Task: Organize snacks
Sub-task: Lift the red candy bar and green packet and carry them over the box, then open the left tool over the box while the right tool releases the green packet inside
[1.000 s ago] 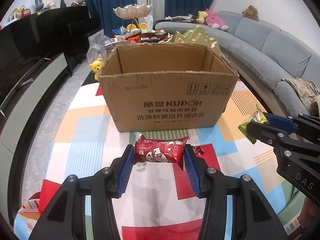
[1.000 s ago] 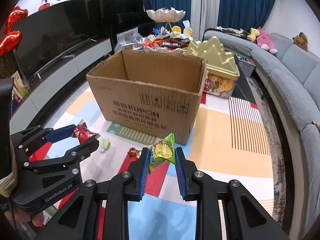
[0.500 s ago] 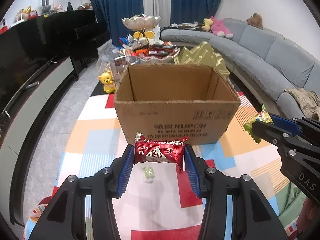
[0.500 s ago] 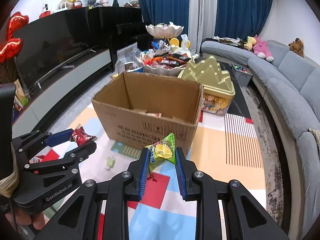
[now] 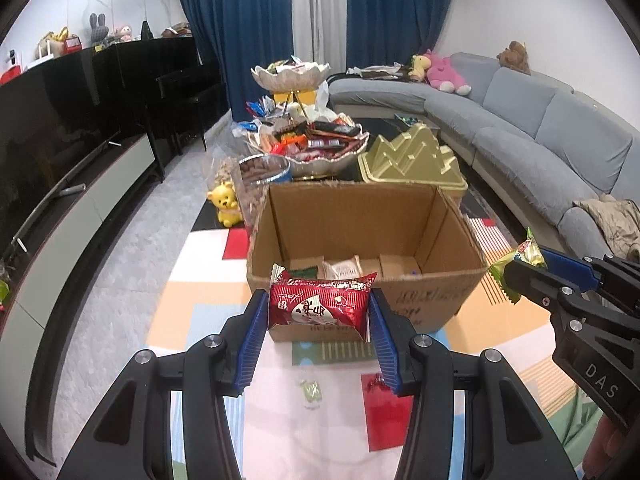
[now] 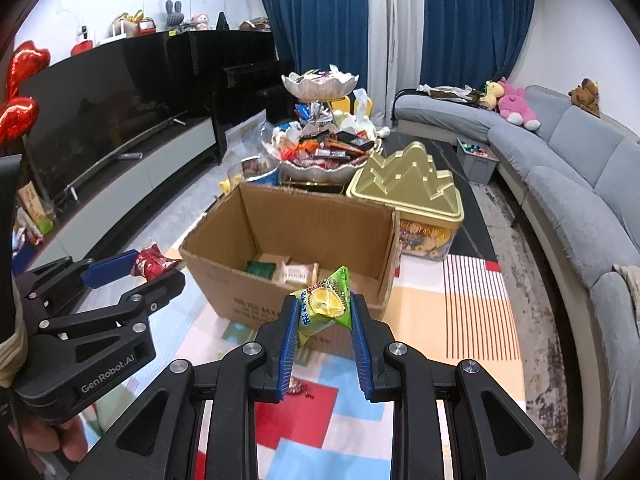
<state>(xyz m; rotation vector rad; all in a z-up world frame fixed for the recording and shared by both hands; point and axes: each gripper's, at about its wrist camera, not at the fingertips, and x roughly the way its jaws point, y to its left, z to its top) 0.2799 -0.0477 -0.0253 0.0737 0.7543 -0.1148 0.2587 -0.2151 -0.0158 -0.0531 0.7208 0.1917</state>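
The left tongs (image 5: 318, 312) grip a shiny red foil snack packet (image 5: 318, 307) by its ends; the right tongs (image 6: 324, 316) are clenched on a green triangular durian-print candy pouch (image 6: 325, 307). Both hang just short of the near rim of the open brown cardboard box (image 5: 440, 236), which has a few packets in its bottom. Carrying seems the step in hand; next each should travel over the opening and release.

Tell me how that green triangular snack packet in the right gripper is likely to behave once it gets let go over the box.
The green packet looks puffy and crinkly, so probably light and soft rather than stiff. Its glossy film suggests it may be slippery, though the right gripper pinches it firmly. Dropped into the cardboard box, it would likely land gently and settle on a flat face rather than roll.
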